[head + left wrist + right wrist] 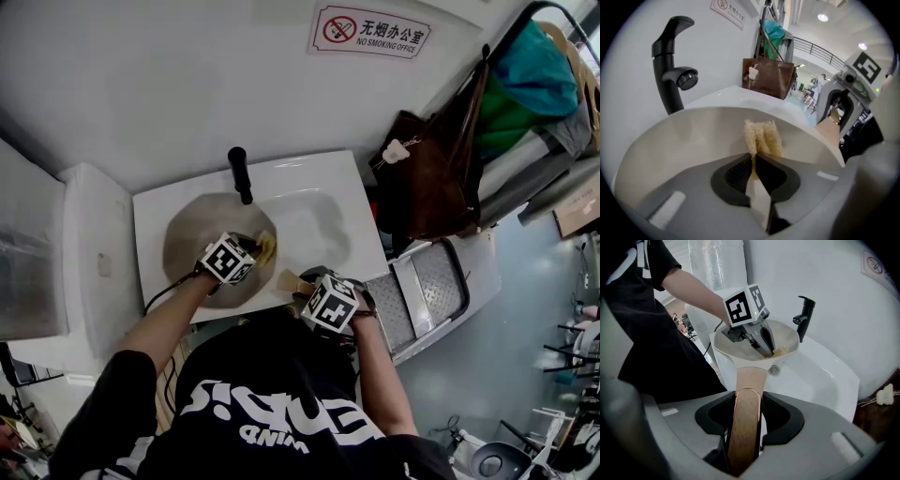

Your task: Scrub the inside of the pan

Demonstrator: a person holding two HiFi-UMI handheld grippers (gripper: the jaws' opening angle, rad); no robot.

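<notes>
Over the left half of the white sink [330,214] sits the pan [192,230], a round, pale bowl. Its long axis goes from the bowl at far left to the wooden handle [745,423] at near right, so the handle points toward the person. The right gripper [745,404] is closed on this handle, near its end.

Inside the bowl, the left gripper [754,161] pinches a yellow fibrous sponge [762,137] between its closed jaws. The sponge sticks out past the jaw tips and lies close to the pan's inner wall, on the side nearest the handle.

Just beyond the far rim of the pan stands the black faucet [241,173], which leaves little room there. Right of the pan the basin is open, with the drain [774,370] in view. Farther right, beside the sink, hangs a brown bag [431,178].
</notes>
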